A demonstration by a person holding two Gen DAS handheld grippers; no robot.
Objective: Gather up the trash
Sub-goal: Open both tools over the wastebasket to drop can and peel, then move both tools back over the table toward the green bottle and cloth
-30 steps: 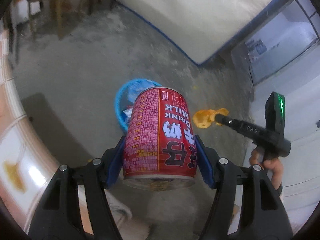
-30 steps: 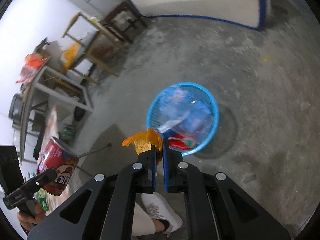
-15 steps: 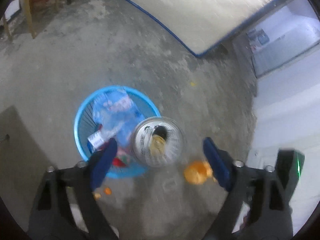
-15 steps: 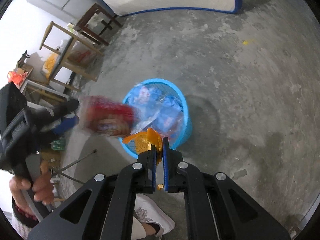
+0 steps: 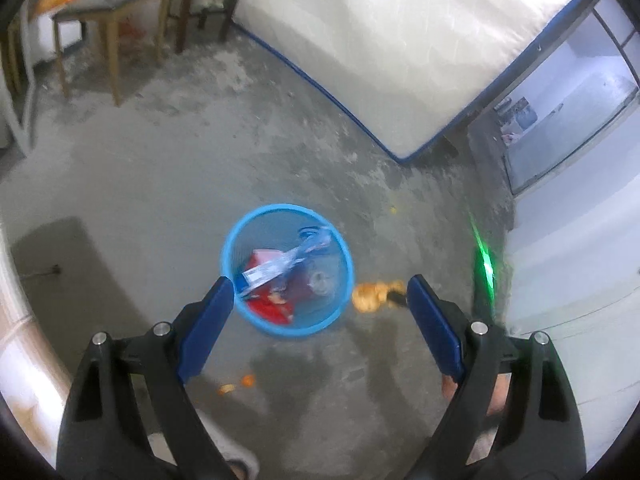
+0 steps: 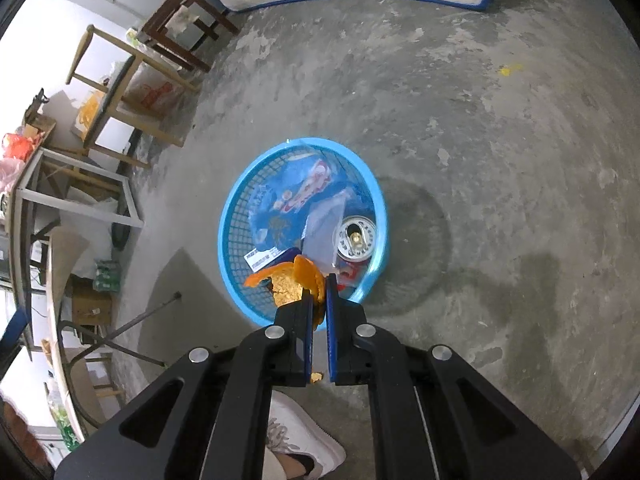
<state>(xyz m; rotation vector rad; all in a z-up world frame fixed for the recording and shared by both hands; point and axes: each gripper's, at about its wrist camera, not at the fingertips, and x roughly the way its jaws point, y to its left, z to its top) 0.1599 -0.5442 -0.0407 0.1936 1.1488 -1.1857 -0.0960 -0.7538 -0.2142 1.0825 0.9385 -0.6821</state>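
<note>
In the left wrist view, the left claw (image 5: 320, 304) stands wide open with nothing between its blue pads; its jaws have just been opening. Between and beyond them, at the centre of the frame, the blue basket (image 5: 344, 248) sits on the concrete floor (image 5: 160, 184), holding wrappers and a red can lying among them. Just right of the basket, the orange peel (image 5: 370, 296) shows at the tip of the right claw. Small orange scraps (image 5: 240, 384) lie on the floor at lower centre. A mattress (image 5: 400, 40) leans at the upper right — wooden tables stand at upper left.

In the right wrist view, the right claw (image 6: 319, 292) is clamped on the orange peel (image 6: 292, 280), which hangs over the basket's (image 6: 232, 216) near rim. Inside, the can (image 6: 356, 236) shows its silver top at the basket's right side, beside a blue wrapper (image 6: 276, 220).
</note>
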